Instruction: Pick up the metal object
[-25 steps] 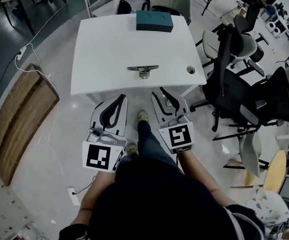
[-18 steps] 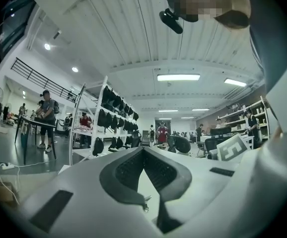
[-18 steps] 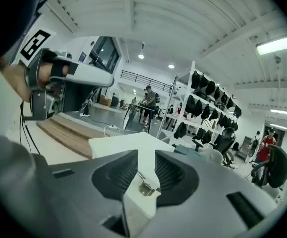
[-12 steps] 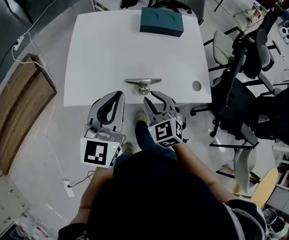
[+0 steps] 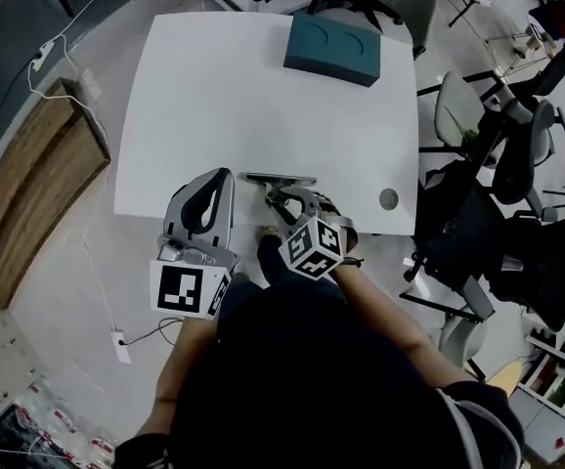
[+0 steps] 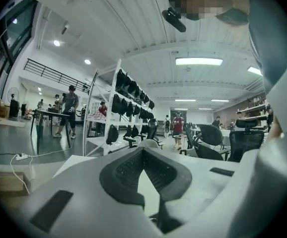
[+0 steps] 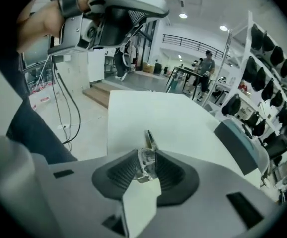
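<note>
The metal object (image 5: 278,179), a flat silver bar on a short foot, lies on the white table (image 5: 214,96) close to its near edge. My right gripper (image 5: 284,195) reaches over that edge. Its jaws are closed on the object's foot. In the right gripper view the shiny foot (image 7: 146,163) fills the gap between the dark pads (image 7: 122,170), and the bar points away over the table (image 7: 158,113). My left gripper (image 5: 222,176) hovers just left of the object, shut and holding nothing. In its own view the left gripper (image 6: 143,152) shows its pads meeting at the tips.
A teal box (image 5: 336,49) sits at the table's far right. A round cable hole (image 5: 388,199) lies near the front right corner. Office chairs (image 5: 498,164) crowd the right side. A wooden bench (image 5: 28,184) and a cable on the floor are at the left.
Both grippers moved forward toward the table. The right gripper swung left to the metal object and its jaws came in on the foot. The left gripper stayed shut.
</note>
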Motion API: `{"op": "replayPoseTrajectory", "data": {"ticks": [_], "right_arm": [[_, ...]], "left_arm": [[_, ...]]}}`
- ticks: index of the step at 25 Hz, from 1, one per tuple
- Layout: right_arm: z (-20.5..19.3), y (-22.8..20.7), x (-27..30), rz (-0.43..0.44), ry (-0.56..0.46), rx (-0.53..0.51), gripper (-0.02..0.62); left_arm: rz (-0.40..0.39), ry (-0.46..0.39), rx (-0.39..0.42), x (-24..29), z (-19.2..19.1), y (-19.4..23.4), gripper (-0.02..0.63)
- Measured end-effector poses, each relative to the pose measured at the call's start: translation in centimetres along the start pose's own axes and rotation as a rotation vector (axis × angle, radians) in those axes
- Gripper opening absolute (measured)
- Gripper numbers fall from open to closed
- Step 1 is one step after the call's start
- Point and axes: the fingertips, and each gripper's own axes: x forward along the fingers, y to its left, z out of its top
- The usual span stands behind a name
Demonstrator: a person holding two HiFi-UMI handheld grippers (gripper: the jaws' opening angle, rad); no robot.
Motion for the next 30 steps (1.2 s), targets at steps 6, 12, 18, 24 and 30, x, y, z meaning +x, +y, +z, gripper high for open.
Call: {"op": "replayPoseTrajectory", "data": {"ticks": [6, 12, 18, 24, 30], "right_arm": [[-0.8, 0.5, 1.7, 0.086, 0.058, -0.119, 0.118], [-1.2, 0.4, 2.6, 0.053, 0.136, -0.209, 0.118], [-0.5, 0.0, 2.8, -0.022, 0.207, -0.323, 0.074], [0.4, -2.4, 2.2, -0.101, 0.244, -0.330, 0.035], [1.6, -5.0, 0.9, -0.174, 0.216, -0.258, 0.032]], "left_arm": [[0.042, 0.010, -0.008, 1.6, -0.1, 1.0, 0.023], [0.041, 0.018, -0.031, 1.6, -0.1, 1.8, 0.023], [-0.027, 0.020, -0.036, 2.2, 0.7, 2.2, 0.023], [-0.079, 0.003, -0.020, 2.4, 2.3, 2.5, 0.023], [-0.119, -0.013, -0.002, 2.7, 3.5, 2.6, 0.023]]}}
